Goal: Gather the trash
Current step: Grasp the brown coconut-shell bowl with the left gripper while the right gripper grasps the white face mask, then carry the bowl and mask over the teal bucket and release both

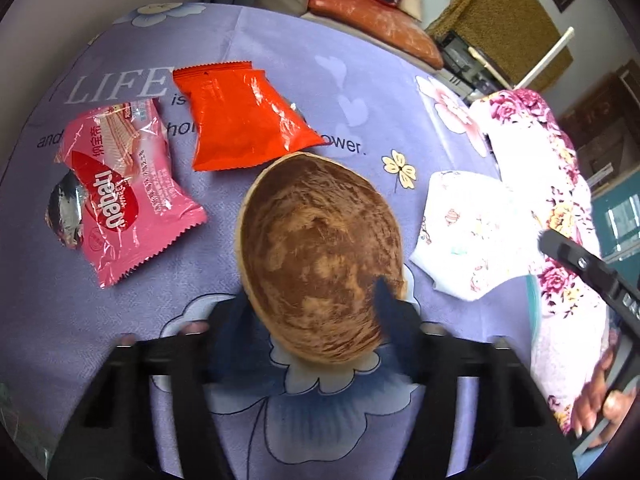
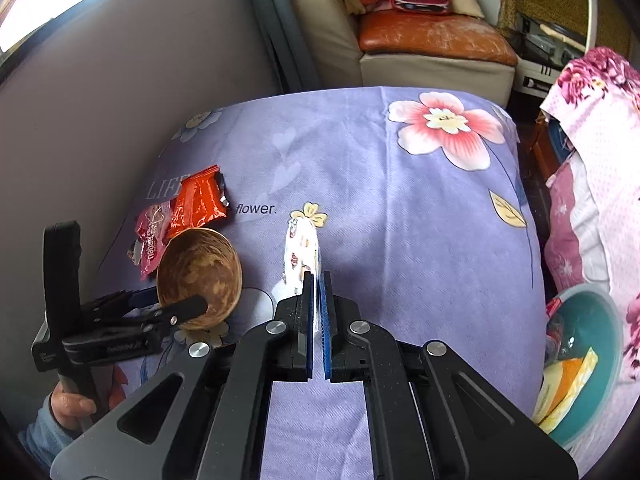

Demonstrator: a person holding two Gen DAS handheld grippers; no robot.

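A brown wooden bowl (image 1: 320,240) is tilted up off the purple flowered tablecloth (image 1: 360,92). My left gripper (image 1: 312,304) is shut on its near rim, with one finger inside the bowl and one outside. The right wrist view shows that same grip (image 2: 168,302) on the bowl (image 2: 200,268). My right gripper (image 2: 317,280) is shut on a white printed wrapper (image 2: 302,256), which stands up between its blue pads. A red wrapper (image 1: 244,120) and a pink wafer wrapper (image 1: 128,184) lie flat beyond the bowl at the left.
A teal basin (image 2: 588,312) holding yellow packets sits past the table's right edge, under a pink floral cloth (image 2: 600,120). A grey wall (image 2: 120,100) runs along the left side. A sofa with an orange cushion (image 2: 432,36) stands behind the table.
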